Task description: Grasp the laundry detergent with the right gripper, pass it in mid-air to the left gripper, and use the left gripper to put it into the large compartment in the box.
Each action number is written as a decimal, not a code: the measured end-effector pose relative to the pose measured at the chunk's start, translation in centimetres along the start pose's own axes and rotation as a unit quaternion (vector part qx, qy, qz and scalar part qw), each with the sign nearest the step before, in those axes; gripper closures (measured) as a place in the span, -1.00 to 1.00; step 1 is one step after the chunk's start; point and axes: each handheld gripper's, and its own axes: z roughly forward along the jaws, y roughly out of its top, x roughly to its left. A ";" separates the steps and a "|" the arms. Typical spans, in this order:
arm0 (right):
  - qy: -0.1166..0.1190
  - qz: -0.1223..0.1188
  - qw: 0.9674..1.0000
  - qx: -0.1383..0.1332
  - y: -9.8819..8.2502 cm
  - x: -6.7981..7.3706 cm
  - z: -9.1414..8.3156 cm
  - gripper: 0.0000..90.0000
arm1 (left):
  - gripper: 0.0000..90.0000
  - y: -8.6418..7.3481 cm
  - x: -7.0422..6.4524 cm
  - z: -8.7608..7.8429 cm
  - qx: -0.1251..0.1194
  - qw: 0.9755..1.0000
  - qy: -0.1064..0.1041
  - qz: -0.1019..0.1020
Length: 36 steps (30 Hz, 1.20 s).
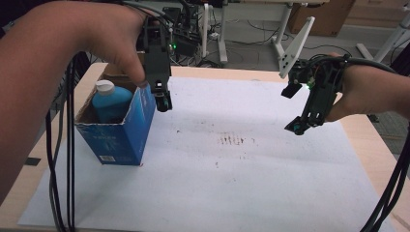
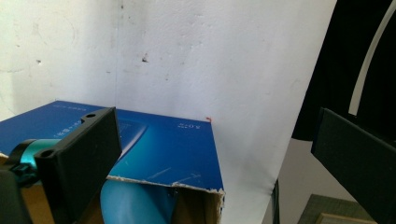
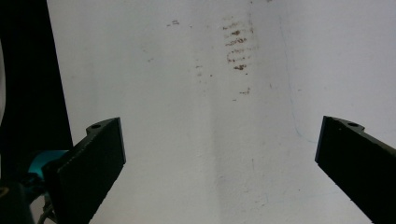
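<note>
We have a blue box [image 1: 121, 130] standing open-topped at the left of the white sheet [image 1: 241, 183] on the surface, with a blue bottle [image 1: 110, 101] upright inside it, white cap up. Our left claw [image 1: 163, 99] hangs at the box's top right edge, just beside the rim; in the left gripper view its jaws stand spread, one over the box wall [image 2: 163, 154] and bottle [image 2: 130, 200], the other out past the corner. It grips nothing. Our right claw [image 1: 297, 126] hovers well apart at the right, above bare sheet near some brown smudges [image 1: 234, 140]; its jaws are spread too and hold nothing.

Step in hand, we judge: approach to the box, likely to grab the wall or reach the bottle. Next move calls for lowering the left claw so the jaws straddle the rim or the bottle's neck, then closing. The right claw may need to steady the box, since light card could tip.
</note>
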 end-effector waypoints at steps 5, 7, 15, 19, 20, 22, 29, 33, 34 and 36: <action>0.000 -0.001 1.000 -0.001 0.0 -0.1 0.0 -0.99 | -0.96 0.3 0.1 0.1 -0.001 1.000 0.002 0.001; 0.001 -0.001 1.000 -0.002 0.0 -0.1 0.0 -0.99 | -0.96 0.5 0.1 0.0 0.000 1.000 0.002 0.002; 0.001 0.001 1.000 -0.003 -0.1 -0.2 0.1 -0.99 | -0.96 0.9 0.2 0.2 0.000 1.000 0.002 0.004; -0.002 0.000 1.000 -0.001 -0.2 -0.1 0.1 -0.99 | -0.96 1.0 0.2 0.2 0.001 1.000 0.003 0.007; -0.001 -0.001 1.000 -0.002 -0.2 -0.1 0.1 -0.99 | -0.96 1.1 0.2 0.2 0.001 1.000 0.002 0.006; 0.000 0.000 1.000 -0.001 -0.2 -0.1 0.1 -0.99 | -0.96 1.1 0.3 0.2 0.000 1.000 0.002 0.006; 0.001 -0.001 1.000 -0.001 -0.1 -0.2 0.2 -0.99 | -0.96 1.2 0.2 0.1 0.000 1.000 0.003 0.008; 0.000 0.001 1.000 -0.001 -0.1 -0.3 0.3 -0.99 | -0.96 1.2 0.2 0.1 0.000 1.000 0.004 0.009; 0.000 0.001 1.000 -0.001 -0.1 -0.3 0.3 -0.99 | -0.96 1.2 0.2 0.1 0.000 1.000 0.004 0.009; -0.001 -0.002 1.000 -0.002 0.0 -0.3 0.3 -0.99 | -0.96 1.2 0.2 0.2 -0.004 1.000 0.006 0.008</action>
